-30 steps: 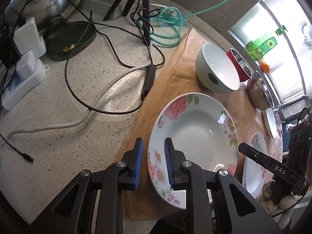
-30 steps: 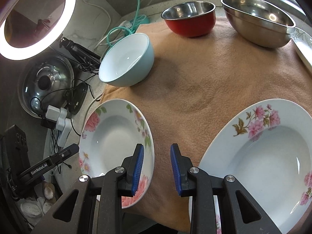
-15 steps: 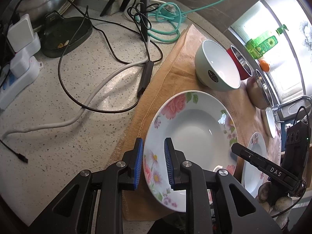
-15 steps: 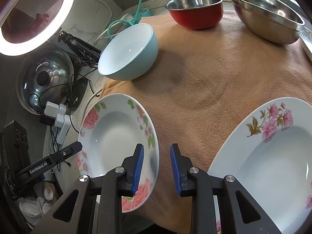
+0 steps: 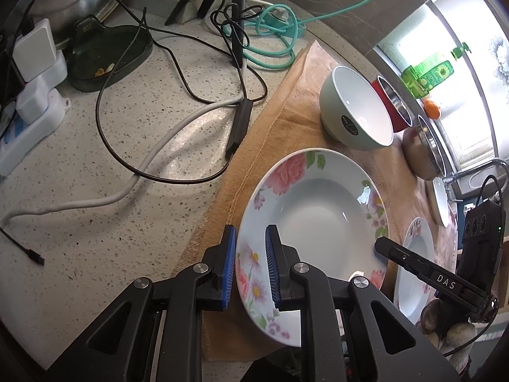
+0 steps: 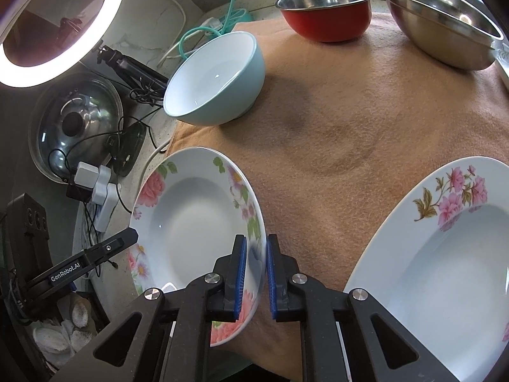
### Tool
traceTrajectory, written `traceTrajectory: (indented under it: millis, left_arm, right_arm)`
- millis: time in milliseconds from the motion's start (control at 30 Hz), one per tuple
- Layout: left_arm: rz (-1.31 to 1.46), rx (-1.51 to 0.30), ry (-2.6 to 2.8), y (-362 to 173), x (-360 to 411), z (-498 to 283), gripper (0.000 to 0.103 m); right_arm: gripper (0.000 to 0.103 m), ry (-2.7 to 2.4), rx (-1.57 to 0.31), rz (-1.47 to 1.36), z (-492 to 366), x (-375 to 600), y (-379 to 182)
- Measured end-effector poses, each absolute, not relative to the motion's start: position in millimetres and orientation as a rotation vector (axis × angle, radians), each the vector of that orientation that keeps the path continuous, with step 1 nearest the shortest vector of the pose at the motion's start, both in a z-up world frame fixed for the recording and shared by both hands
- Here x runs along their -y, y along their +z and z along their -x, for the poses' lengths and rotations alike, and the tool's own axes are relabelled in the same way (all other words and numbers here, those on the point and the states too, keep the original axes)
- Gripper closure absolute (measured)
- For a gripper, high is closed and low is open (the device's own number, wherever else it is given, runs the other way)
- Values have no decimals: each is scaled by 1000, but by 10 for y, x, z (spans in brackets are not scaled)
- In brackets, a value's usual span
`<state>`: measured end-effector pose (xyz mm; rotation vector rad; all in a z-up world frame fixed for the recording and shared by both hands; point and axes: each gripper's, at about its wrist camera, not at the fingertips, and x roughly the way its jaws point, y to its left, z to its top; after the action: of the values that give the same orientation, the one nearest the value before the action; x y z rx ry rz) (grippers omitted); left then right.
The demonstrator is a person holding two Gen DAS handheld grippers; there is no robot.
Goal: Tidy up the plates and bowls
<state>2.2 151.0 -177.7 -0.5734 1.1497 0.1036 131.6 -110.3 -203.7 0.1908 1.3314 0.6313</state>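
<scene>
A deep floral plate [image 5: 318,222] lies at the left end of the tan cloth [image 6: 350,127], partly past the cloth's edge. My left gripper [image 5: 249,267] straddles its near-left rim, its jaws closing, both blue pads against the rim. My right gripper [image 6: 256,273] is closing on the opposite rim of the same floral plate [image 6: 191,222], pads pinching it. A second floral plate [image 6: 445,254] lies to the right on the cloth. Farther back stand a light blue bowl [image 6: 216,76], a red bowl [image 6: 324,12] and a steel bowl [image 6: 445,31].
Left of the cloth, the speckled counter [image 5: 111,191] carries tangled black and white cables [image 5: 178,133], a white power strip with adapters [image 5: 31,95], a dark dish [image 5: 108,54] and a teal cord [image 5: 270,31]. A ring light [image 6: 57,22] and a pot lid [image 6: 73,124] stand at far left.
The right gripper's jaws have narrowed onto the floral plate's rim, which now sits between its pads. The left gripper's pads have come slightly closer around the opposite rim.
</scene>
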Motion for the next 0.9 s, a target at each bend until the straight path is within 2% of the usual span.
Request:
traceTrajectory:
  millis: [900]
  left_arm:
    - [598,-1136,74,-1702,-1424,-43,86]
  right_arm:
    - [92,604,-1305,-212,-1290,1246,-1923]
